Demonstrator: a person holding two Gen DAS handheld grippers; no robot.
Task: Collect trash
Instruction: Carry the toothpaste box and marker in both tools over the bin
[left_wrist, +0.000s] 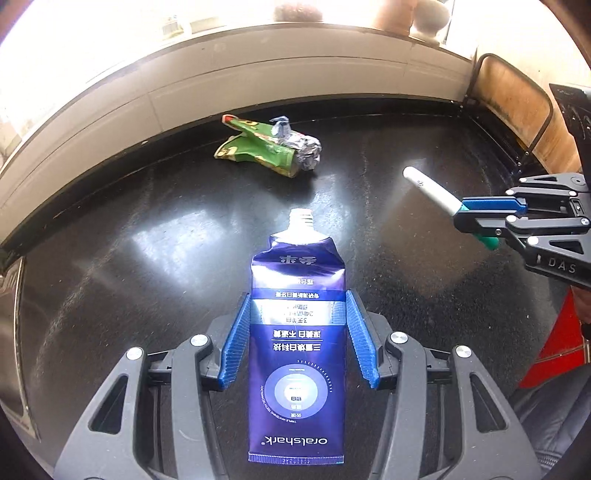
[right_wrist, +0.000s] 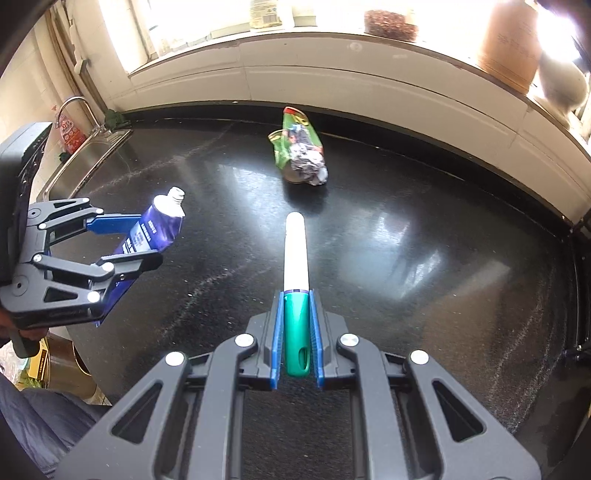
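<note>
toothpaste tube in left hand-held gripper, marker in right hand-held gripper

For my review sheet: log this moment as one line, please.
left gripper: shut on toothpaste tube | right gripper: shut on marker | green wrapper: on black counter, untouched

Black glossy countertop, scuffed with pale scratches, window glare in patches, fills most of both views. Crumpled green snack wrapper with silver foil inside lies directly on it, upper centre of both views, near pale back wall. Steel sink set into countertop, upper left of right wrist view.
</note>
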